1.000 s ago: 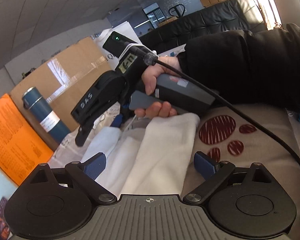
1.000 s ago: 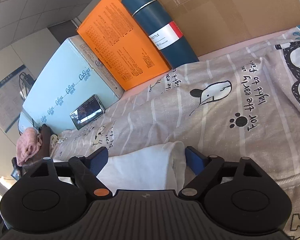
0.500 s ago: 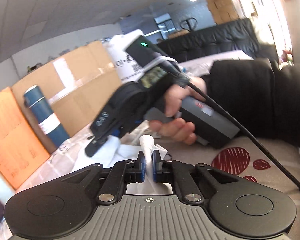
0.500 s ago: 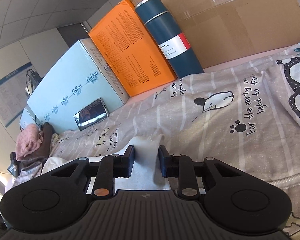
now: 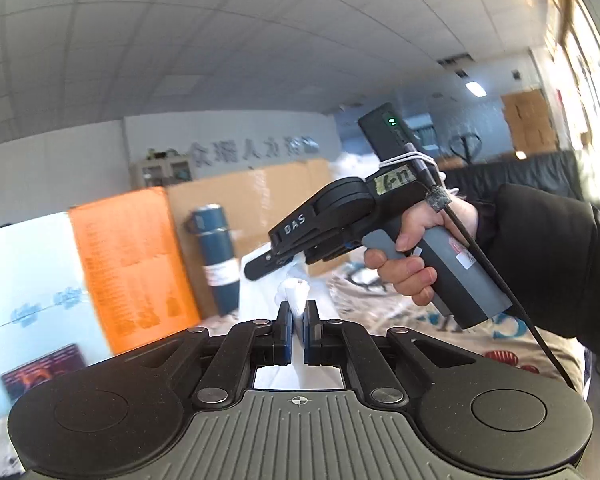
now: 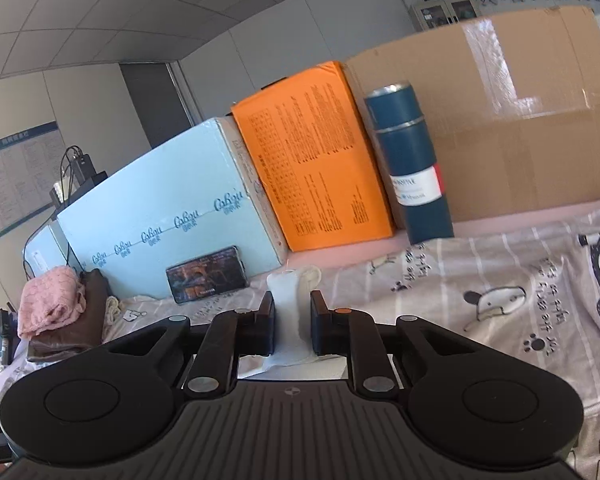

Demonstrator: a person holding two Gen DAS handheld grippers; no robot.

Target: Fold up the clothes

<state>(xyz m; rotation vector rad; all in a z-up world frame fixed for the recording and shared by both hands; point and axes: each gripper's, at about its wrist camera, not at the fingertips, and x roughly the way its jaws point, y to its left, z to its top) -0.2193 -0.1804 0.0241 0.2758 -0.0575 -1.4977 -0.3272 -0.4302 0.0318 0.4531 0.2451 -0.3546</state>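
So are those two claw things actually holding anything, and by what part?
Yes. The left gripper and right gripper each pinch a bunched edge of the white garment between closed jaws.

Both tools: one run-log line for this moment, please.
left tool: shut on white cloth | right tool: shut on white cloth | cloth: lifted above sheet | fold: not yet done

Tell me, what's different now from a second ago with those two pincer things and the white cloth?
A second ago both stood open over the flat white garment. The left gripper and right gripper each closed on a pinch of it, then lifted and tilted up, so the views now look across the room. The blue bottle, orange box and cardboard box stayed put.
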